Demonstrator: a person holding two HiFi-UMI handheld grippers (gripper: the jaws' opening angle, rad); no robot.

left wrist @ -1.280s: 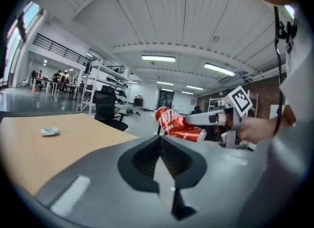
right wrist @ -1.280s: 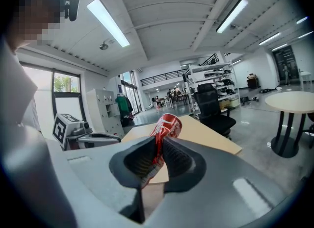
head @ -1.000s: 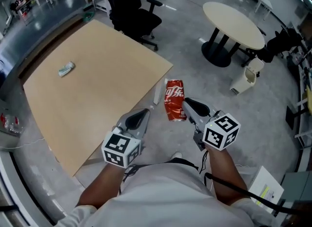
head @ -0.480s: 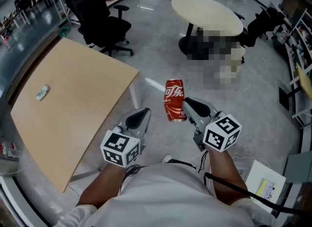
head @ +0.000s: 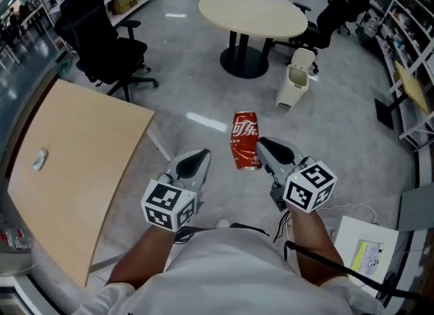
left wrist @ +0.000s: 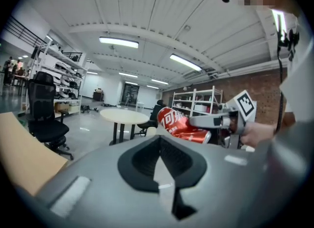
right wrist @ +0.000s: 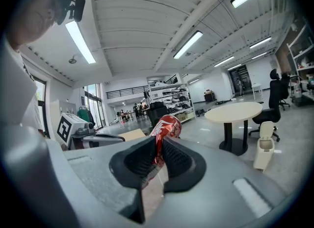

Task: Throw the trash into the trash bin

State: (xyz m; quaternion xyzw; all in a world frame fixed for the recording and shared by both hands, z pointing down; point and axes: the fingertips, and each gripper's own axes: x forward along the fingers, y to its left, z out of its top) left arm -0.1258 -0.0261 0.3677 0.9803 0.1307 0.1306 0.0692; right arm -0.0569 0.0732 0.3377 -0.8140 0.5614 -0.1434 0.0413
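Observation:
A crushed red soda can [head: 245, 141] hangs in the air above the floor, with my right gripper [head: 261, 147] shut on its lower side. In the right gripper view the can [right wrist: 165, 128] sticks up from between the black pads. My left gripper [head: 201, 156] is beside it to the left, shut and holding nothing. From the left gripper view the can [left wrist: 182, 123] shows at the right. The white trash bin [head: 295, 85] stands on the floor ahead, next to the round table [head: 252, 12]. The bin [right wrist: 265, 145] is at the right of the right gripper view.
A wooden table [head: 68, 164] lies at the left with a small crumpled scrap [head: 39, 160] on it. A black office chair [head: 102, 43] stands beyond it. Shelving [head: 407, 83] lines the right side. A white sheet [head: 363, 253] lies on the floor at the lower right.
The whole view has swung: the wooden table slid off to the left, and the round table and white bin came towards the middle. Both grippers kept their pose, the can still gripped.

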